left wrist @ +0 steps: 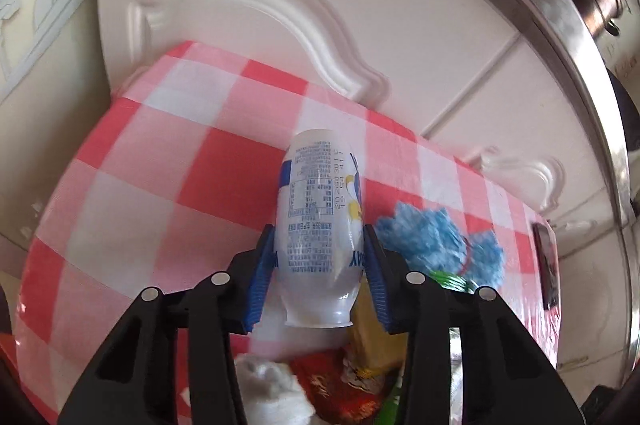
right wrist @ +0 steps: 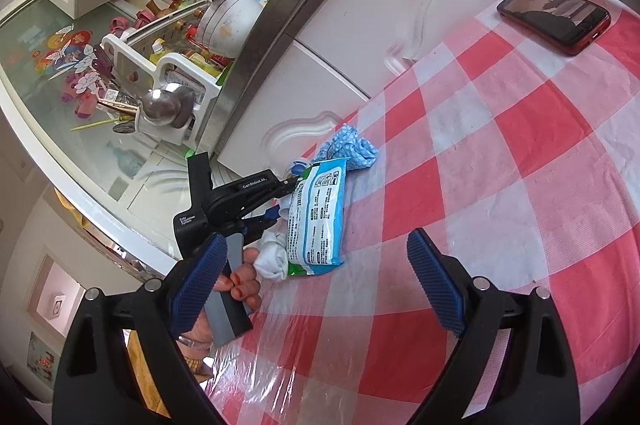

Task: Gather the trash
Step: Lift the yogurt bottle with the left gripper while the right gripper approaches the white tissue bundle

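Note:
My left gripper (left wrist: 318, 265) is shut on a small white plastic drink bottle (left wrist: 318, 209) with blue print, held above the red-and-white checked tablecloth (left wrist: 160, 165). Below it lie a white crumpled tissue (left wrist: 272, 389), a red wrapper (left wrist: 332, 385) and a yellow wrapper (left wrist: 368, 337). My right gripper (right wrist: 316, 285) is open and empty above the tablecloth (right wrist: 500, 185). In the right wrist view the left gripper (right wrist: 240, 201) sits at the table's left edge beside a blue-and-white wipes packet (right wrist: 318, 213), a white tissue (right wrist: 272, 257) and a blue cloth (right wrist: 352, 145).
A red phone (right wrist: 554, 11) lies at the table's far corner. White cabinet doors (right wrist: 400, 5) stand behind the table. A steel counter edge (right wrist: 276, 5) carries a dish rack with bowls (right wrist: 180, 57). The blue cloth (left wrist: 432, 237) lies right of the bottle.

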